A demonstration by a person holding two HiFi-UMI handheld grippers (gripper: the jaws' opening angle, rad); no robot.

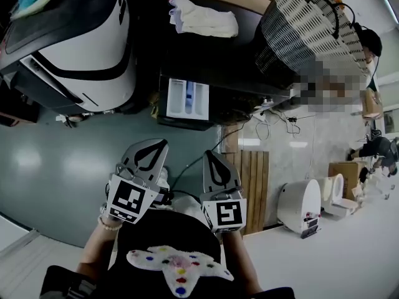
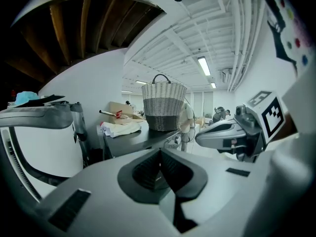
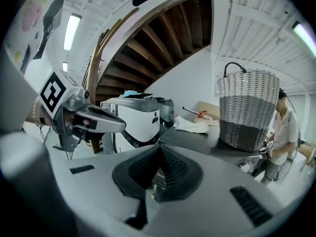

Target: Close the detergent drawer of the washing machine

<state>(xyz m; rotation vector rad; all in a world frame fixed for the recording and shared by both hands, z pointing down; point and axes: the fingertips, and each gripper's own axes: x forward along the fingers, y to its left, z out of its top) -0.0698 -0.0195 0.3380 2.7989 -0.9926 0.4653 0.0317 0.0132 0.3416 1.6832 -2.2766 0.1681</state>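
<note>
The floor is smooth and grey-green, and at its far side stands the washing machine with a dark top. On this top there are a woven laundry basket and a folded white cloth. The detergent drawer is pulled out from the front, and its white and blue compartments show from above. The left tool and the right tool are side by side close to the person's body, well apart from the drawer. Both have the jaws pressed together, with nothing between them.
</note>
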